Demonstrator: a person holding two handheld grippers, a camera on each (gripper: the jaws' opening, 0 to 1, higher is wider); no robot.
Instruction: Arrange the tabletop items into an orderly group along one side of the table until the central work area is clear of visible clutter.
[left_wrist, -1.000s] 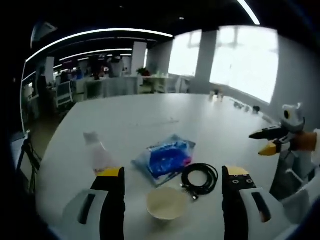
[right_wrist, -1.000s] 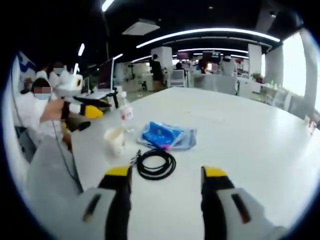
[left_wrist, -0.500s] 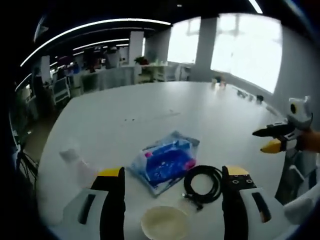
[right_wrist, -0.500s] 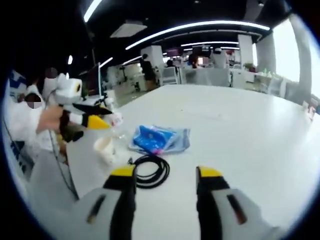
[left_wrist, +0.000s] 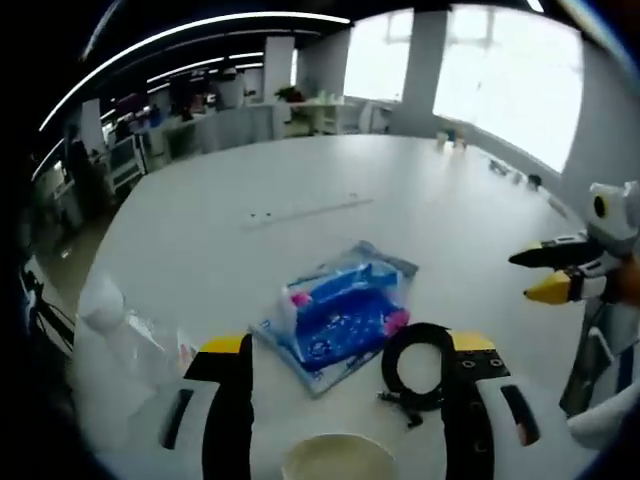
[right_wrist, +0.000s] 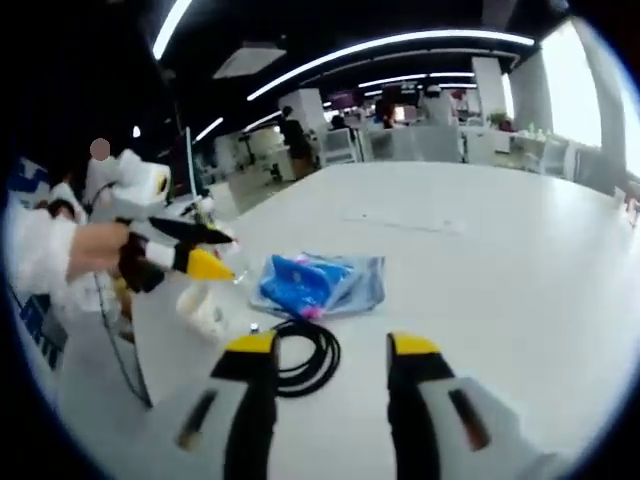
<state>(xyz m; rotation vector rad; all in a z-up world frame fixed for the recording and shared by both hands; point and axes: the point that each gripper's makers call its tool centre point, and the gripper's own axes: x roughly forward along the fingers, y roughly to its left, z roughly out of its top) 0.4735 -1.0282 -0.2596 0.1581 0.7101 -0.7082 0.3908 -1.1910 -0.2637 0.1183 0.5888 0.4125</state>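
Observation:
On the white table (left_wrist: 300, 190) lie a blue plastic packet (left_wrist: 340, 312), a coiled black cable (left_wrist: 420, 360) and a white bowl (left_wrist: 340, 458). A clear bottle (left_wrist: 110, 330) stands at the left. My left gripper (left_wrist: 347, 345) is open, with the bowl low between its jaws. From the right, my right gripper (left_wrist: 532, 275) reaches in, also open. In the right gripper view, my right gripper (right_wrist: 332, 345) hangs open just short of the cable (right_wrist: 300, 355), and the packet (right_wrist: 315, 283) lies beyond. The left gripper (right_wrist: 228, 254) hovers over the bowl (right_wrist: 205, 305), partly hiding it.
A hand in a white sleeve (right_wrist: 90, 245) holds the left gripper near the table's edge (right_wrist: 150, 340). The far half of the table (right_wrist: 480, 230) is bare white surface. Desks and chairs (left_wrist: 220, 125) stand beyond it, and bright windows (left_wrist: 500, 80) lie at the back.
My left gripper has come forward and lower over the bowl, which now sits at the view's bottom edge. In the right gripper view it has moved rightward. Both stay open.

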